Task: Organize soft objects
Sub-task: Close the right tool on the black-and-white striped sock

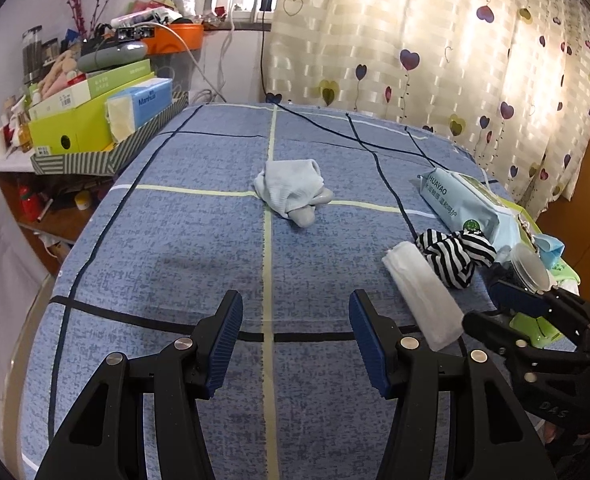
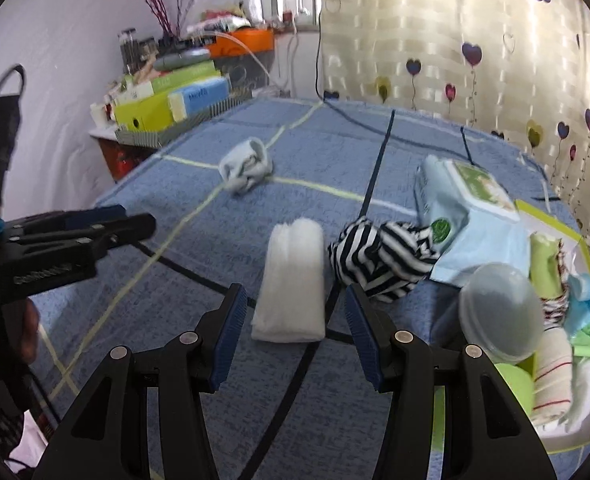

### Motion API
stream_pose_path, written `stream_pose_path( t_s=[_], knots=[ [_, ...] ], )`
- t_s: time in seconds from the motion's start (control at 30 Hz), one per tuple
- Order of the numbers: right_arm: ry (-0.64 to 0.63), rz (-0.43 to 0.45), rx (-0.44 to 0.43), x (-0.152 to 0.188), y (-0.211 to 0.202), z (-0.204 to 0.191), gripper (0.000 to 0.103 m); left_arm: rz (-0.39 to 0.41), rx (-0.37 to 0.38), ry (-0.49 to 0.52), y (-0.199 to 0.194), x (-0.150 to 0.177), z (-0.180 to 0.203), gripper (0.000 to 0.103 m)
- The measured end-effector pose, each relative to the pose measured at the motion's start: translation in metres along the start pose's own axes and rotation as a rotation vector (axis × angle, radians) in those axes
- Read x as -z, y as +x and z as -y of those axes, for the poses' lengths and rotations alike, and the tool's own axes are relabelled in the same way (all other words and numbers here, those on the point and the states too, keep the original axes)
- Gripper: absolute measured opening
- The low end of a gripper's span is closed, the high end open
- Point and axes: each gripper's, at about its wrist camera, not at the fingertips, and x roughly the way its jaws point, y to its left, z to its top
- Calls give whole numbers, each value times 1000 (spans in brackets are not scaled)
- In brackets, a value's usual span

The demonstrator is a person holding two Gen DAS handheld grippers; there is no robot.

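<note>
**Loose folds may slip or drag at pickup**

The right gripper [image 2: 291,324] hovers low over the blue checked bedspread [image 2: 199,280], jaws spread wide and holding nothing, lined up with the near end of the folded white gauzy cloth [image 2: 291,280]. A shallow pinch could catch only the top layers, so the fold unrolls, and the black-and-white striped garment [image 2: 379,256] just beside it might get snagged. The left gripper [image 1: 295,336] likewise hangs released, pointing toward the crumpled pale blue sock bundle [image 1: 293,190], well apart.
</note>
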Motion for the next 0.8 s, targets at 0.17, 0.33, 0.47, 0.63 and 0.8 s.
stream_pose_path(
  t_s=[0.17,0.33,0.47,0.63,0.8],
  knots=[
    [19,37,69,-3,-8,9,52,-8,8,9,5,-3,0,55],
    [7,46,122,-19,-15,26,52,-25,56,18,13,-5,9,55],
    [17,17,132,-29,-10,41,52,-48,110,38,20,-6,23,55],
    [0,-33,146,-38,4,49,52,-62,129,60,26,-8,33,55],
    [-85,-88,177,-38,19,42,52,-77,130,63,30,-7,34,55]
  ],
)
